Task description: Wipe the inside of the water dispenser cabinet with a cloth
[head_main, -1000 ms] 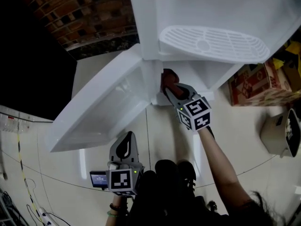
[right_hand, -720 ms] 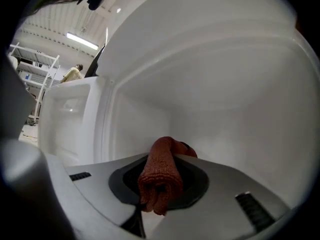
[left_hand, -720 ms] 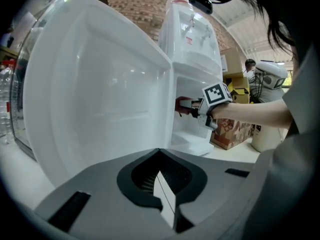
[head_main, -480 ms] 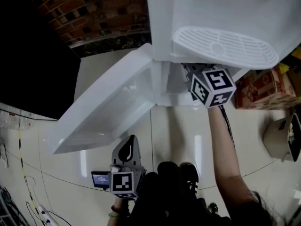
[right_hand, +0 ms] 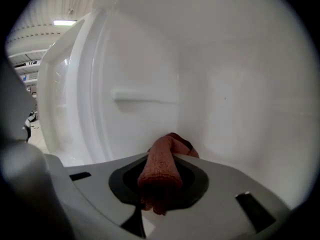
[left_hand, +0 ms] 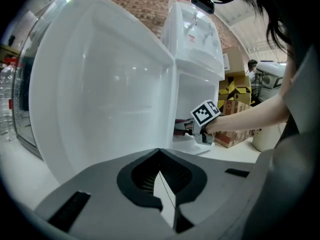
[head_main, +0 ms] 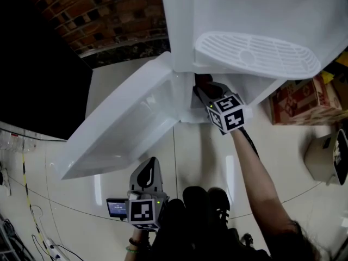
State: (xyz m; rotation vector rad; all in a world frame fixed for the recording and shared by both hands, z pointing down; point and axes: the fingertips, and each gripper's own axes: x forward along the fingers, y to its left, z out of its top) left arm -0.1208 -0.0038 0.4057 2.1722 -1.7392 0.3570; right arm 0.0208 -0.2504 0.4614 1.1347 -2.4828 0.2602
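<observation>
Right tongs [right_hand: 159, 196] clamping reddish cloth [right_hand: 161, 164] inside white cabinet [right_hand: 240, 84], left tongs [left_hand: 162, 186] closed

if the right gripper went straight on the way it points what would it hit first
Most likely the cabinet's white inner wall. The right gripper, shut on the cloth, points into it, cloth leading; how far off is unclear.

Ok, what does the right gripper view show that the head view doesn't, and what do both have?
Only the right gripper view shows the right claw shut on the folded reddish cloth, close to the cabinet's white inner wall. Only the head view shows the drip tray, the cardboard box, the brick wall and the left claw held low, away from the dispenser. Both show the cloth reaching into the white cabinet.
</observation>
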